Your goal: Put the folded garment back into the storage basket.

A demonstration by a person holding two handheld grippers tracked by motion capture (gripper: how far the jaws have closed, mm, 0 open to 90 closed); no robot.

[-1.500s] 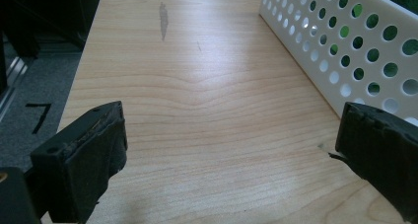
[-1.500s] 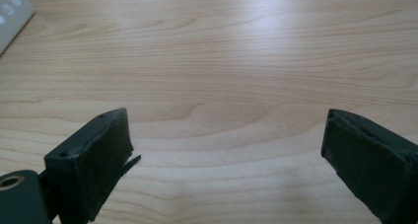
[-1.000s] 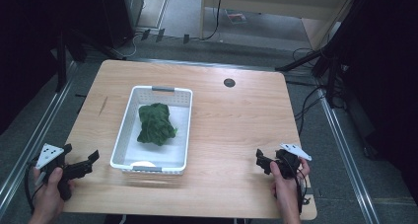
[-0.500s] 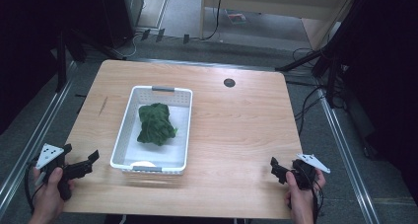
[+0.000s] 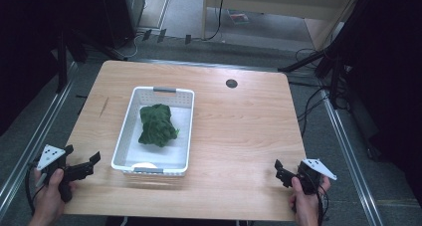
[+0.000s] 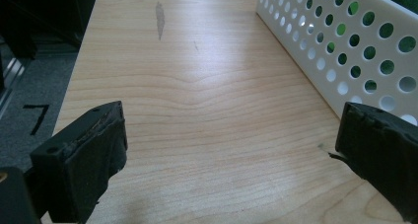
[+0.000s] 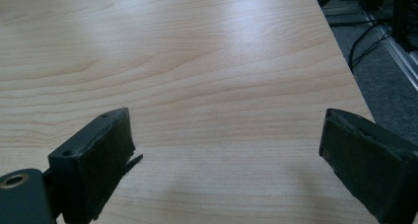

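A white perforated basket (image 5: 127,131) stands on the left half of the wooden table (image 5: 239,121). A dark green crumpled bundle (image 5: 157,124) lies in it; whether it is cloth or leaves I cannot tell. A small pale thing (image 5: 144,165) rests at the basket's near end. My left gripper (image 5: 82,156) is open at the front left corner, just left of the basket. In the left gripper view its jaws stand wide apart (image 6: 229,150) over bare wood, the basket wall (image 6: 355,51) to their right. My right gripper (image 5: 279,172) is open near the front right edge, its jaws (image 7: 226,155) empty over bare wood.
A round dark grommet (image 5: 231,83) sits in the table's far right part. Cables (image 5: 311,101) and dark stands lie on the floor to the right. Metal rails (image 5: 348,151) run along both sides of the table. Bare wood lies between the basket and the right gripper.
My right gripper has drifted right and back toward the table's front edge, then held. The left gripper, the basket and its contents have not moved.
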